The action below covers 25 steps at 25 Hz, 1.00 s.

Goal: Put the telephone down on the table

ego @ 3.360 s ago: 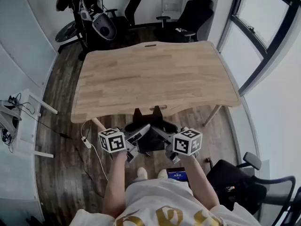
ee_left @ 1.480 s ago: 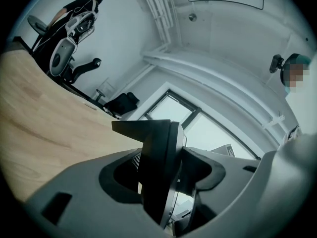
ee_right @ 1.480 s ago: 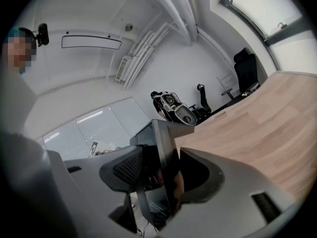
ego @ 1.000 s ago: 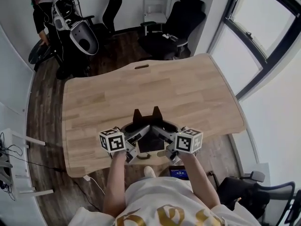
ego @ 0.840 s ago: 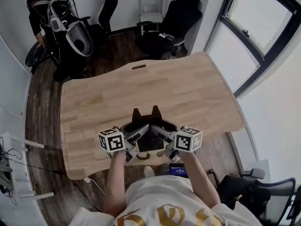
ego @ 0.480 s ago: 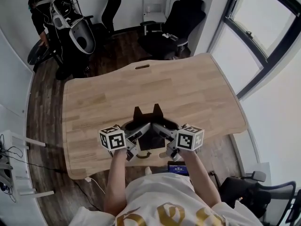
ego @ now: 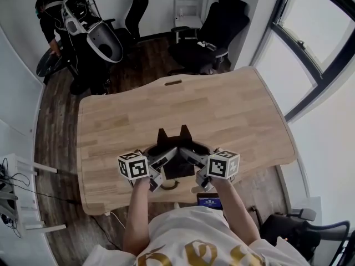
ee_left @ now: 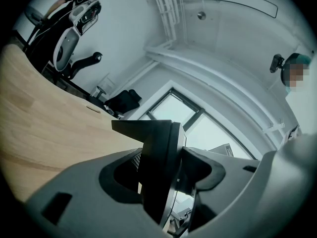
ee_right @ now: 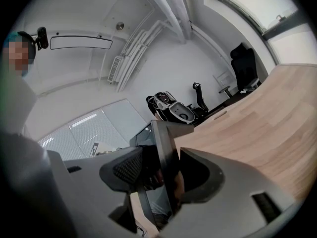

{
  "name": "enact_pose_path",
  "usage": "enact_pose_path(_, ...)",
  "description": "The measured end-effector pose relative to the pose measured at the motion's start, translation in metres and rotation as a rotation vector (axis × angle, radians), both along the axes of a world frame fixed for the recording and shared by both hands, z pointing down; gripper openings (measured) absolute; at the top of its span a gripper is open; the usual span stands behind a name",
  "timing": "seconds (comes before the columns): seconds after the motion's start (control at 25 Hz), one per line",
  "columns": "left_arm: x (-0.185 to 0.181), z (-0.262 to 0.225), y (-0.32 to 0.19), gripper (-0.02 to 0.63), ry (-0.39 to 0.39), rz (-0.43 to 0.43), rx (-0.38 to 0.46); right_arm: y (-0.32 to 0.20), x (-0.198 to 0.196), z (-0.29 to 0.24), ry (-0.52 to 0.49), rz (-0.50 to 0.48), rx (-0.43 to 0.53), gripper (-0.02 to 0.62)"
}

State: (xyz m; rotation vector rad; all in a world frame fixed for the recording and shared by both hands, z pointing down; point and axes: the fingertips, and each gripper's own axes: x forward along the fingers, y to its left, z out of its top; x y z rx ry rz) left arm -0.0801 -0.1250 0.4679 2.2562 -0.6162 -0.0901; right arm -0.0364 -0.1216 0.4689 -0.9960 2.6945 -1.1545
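The telephone (ego: 178, 169) is a flat black slab, held a little above the near part of the wooden table (ego: 183, 107). My left gripper (ego: 161, 158) is shut on its left edge and my right gripper (ego: 194, 157) on its right edge. The two marker cubes sit just in front of the person's hands. In the left gripper view the telephone (ee_left: 159, 167) stands edge-on, pinched between both jaws, with the tabletop (ee_left: 44, 128) stretching away at left. In the right gripper view the telephone (ee_right: 166, 172) is clamped the same way, with the tabletop (ee_right: 257, 128) at right.
The table has a cable slot (ego: 173, 82) at its far edge. Black office chairs (ego: 211, 32) and a person (ego: 47, 15) beside a grey rig (ego: 102, 35) stand beyond it. A window (ego: 310, 43) runs along the right. A small blue-lit screen (ego: 209, 202) shows below the hands.
Both grippers, still shut on the telephone, have moved a little farther in over the table from its near edge. In the oldest frame they hung short of that edge.
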Motion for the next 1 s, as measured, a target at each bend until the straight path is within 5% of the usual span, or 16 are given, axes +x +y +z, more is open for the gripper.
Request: enact_pose_path(1.0,-0.006,0.046,-0.027,0.239,-0.005,-0.002,-0.094,-0.028,-0.006,0.045,0.003,-0.020,-0.090,0.225)
